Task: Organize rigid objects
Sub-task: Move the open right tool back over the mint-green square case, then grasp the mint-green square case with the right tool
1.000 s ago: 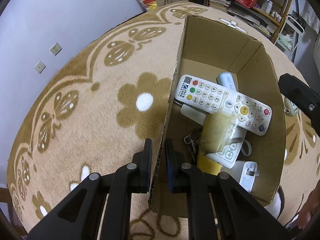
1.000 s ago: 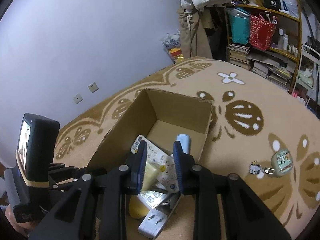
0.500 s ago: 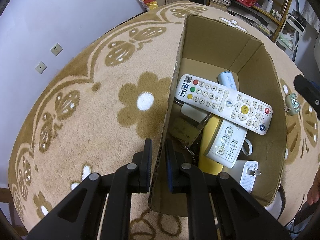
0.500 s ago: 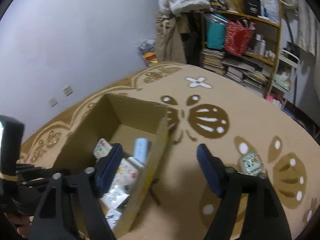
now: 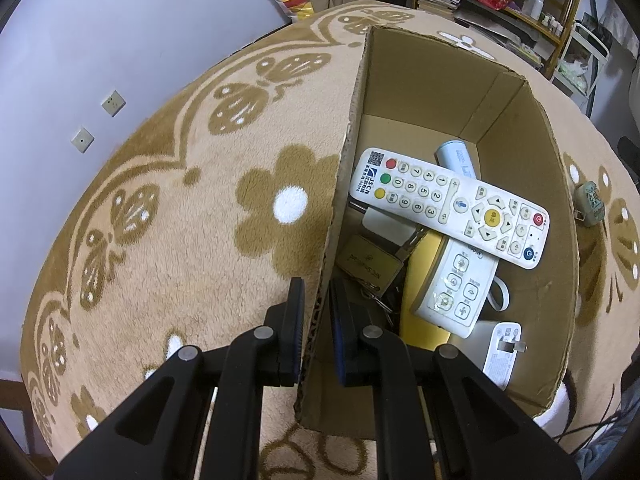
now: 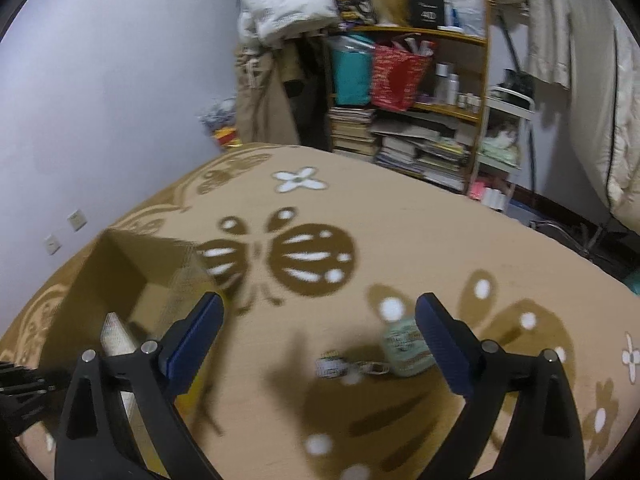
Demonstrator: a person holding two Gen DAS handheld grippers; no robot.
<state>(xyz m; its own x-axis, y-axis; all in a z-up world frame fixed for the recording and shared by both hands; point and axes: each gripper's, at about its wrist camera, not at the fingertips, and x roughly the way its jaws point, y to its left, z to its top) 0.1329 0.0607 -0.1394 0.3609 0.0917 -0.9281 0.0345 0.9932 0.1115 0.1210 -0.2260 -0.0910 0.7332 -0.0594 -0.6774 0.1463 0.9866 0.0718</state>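
wrist views angled down, sharing box [image 5: 420,92]

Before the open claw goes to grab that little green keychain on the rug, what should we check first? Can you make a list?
1. Left gripper clamped on the cardboard box wall, so the box stays put: ok.
2. Right gripper has nothing between its fingers, jaws opening wide: ok.
3. Green keychain lies on the rug, outside the box: ok.
4. Keychain lined up between the fingers: not ok, it sits close beside the right finger, not in the middle.
5. Its small white charm and chain are free of snags: cannot tell, the picture is blurred.
6. Room left in the box: ok, bare floor shows behind the long white remote.
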